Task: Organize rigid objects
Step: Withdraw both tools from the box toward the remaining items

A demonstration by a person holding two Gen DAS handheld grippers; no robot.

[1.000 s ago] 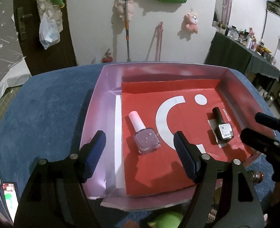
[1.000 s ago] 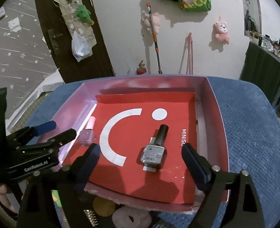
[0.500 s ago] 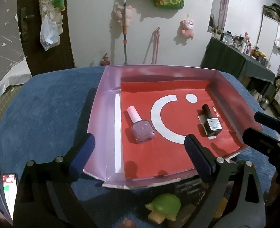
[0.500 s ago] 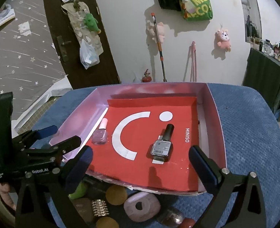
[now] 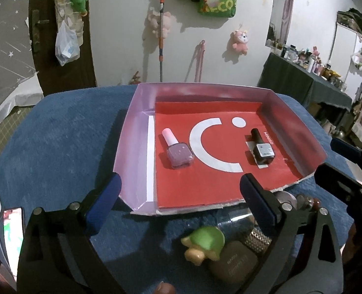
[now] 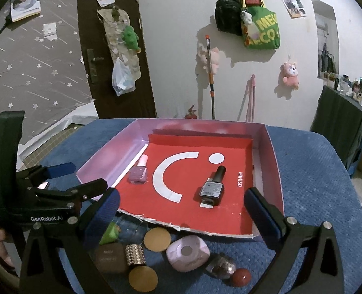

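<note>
Blue cloth covers the bench [image 6: 316,171], which carries a red-lined tray [image 6: 271,152]. Inside the tray lie a lilac polish bottle [image 5: 177,150] and a black polish bottle [image 5: 262,147], well apart. Both the left gripper [image 5: 179,196] and right gripper [image 6: 181,208] hover near the tray's front edge, fingers apart and empty, above a green turtle toy [image 5: 204,242] and other trinkets.

- The box [image 6: 274,171] looks like thin card with glossy walls and a torn front edge.
- Its red liner [image 6: 193,210] is matt paper.
- The purple bottle [image 5: 178,154] and black bottle [image 5: 262,148] are shiny glass.
- The blue cloth [image 6: 316,196] is rough and nubbly.
- The studded cylinder [image 6: 135,254] glints like metal.
- The red ball [image 6: 241,276] is polished.
</note>
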